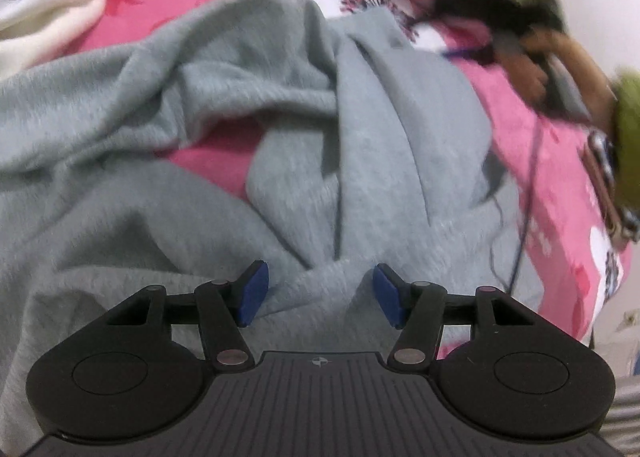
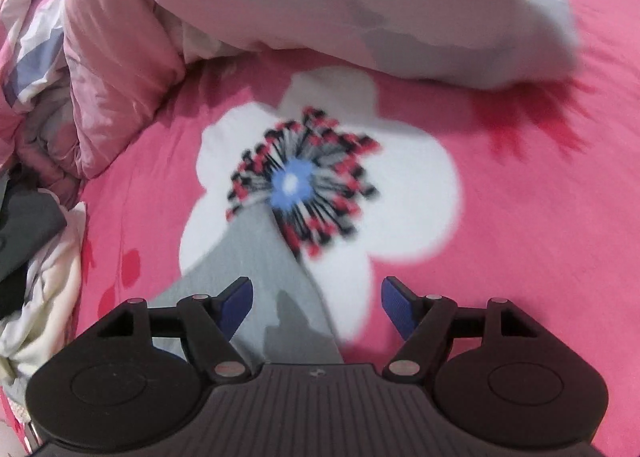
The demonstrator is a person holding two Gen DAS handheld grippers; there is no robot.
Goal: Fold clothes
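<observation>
On the pink floral bedsheet (image 2: 520, 217) lies a grey fleece garment (image 1: 240, 105), rumpled, bunched in ridges, no neat fold showing, so folding looks unfinished. Left gripper (image 1: 318, 293) hovers over its near edge, jaws spread, pinching nothing. Right gripper (image 2: 316, 305) also spread and empty, over a grey corner of it. Piled quilt (image 2: 120, 77) and other clothes (image 1: 48, 5) sit beyond.

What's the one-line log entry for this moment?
left gripper: open, over rumpled grey garment | right gripper: open, above garment's edge | pink floral bedsheet | fold: not started
</observation>
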